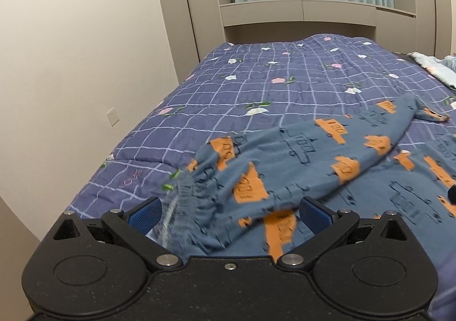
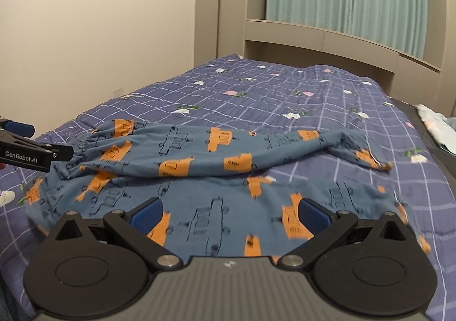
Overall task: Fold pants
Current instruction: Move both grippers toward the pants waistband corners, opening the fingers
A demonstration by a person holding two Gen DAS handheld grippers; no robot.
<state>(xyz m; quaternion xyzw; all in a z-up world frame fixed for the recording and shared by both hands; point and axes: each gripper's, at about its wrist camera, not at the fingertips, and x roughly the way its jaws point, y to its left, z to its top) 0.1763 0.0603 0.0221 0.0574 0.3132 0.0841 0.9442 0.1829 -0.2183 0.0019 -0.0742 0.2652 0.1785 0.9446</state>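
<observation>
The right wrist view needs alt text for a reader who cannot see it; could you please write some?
Blue pants with orange prints lie on a checked quilt, one leg folded across. The right hand-held gripper hangs open over them; the left hand-held gripper is at the waistband.

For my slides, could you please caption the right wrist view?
Open right hand-held gripper above blue patterned pants folded lengthwise on a checked quilt.
</observation>
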